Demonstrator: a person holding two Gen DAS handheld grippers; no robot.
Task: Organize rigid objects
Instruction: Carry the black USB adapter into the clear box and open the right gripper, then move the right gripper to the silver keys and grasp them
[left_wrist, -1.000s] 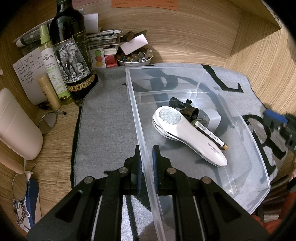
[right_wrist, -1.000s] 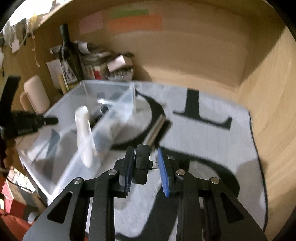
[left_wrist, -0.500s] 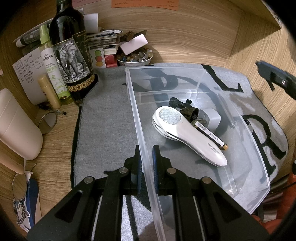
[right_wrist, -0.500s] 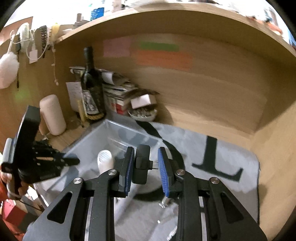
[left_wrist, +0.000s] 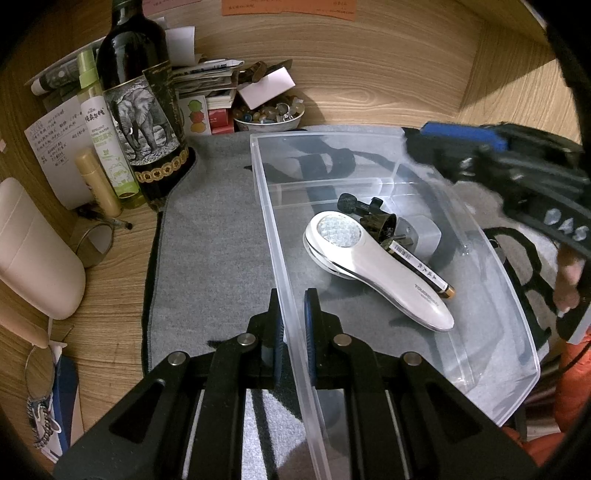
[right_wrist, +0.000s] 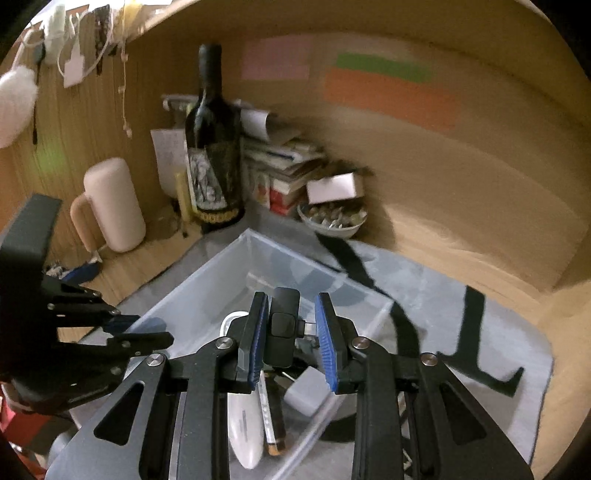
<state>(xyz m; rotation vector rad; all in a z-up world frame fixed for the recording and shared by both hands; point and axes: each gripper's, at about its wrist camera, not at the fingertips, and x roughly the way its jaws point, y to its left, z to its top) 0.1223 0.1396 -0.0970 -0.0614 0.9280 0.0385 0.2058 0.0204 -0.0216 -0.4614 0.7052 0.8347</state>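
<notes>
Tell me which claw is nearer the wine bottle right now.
Left. The left claw clamps the clear bin's wall on the wine bottle's side; the right claw, holding a small black adapter, hangs over the bin's far side.

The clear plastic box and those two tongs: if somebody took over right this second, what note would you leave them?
Left tongs: shut on the near wall of the clear box, steadying it on the grey mat.
Right tongs: shut on a small black adapter, held above the box.
Already in the box: white handheld device, dark pen-like stick, black clamp part, grey plug.
Done: those four things are binned.
Left: probably lower the adapter into the box and let go. Whether more things wait on the mat cannot be told from here.
</notes>
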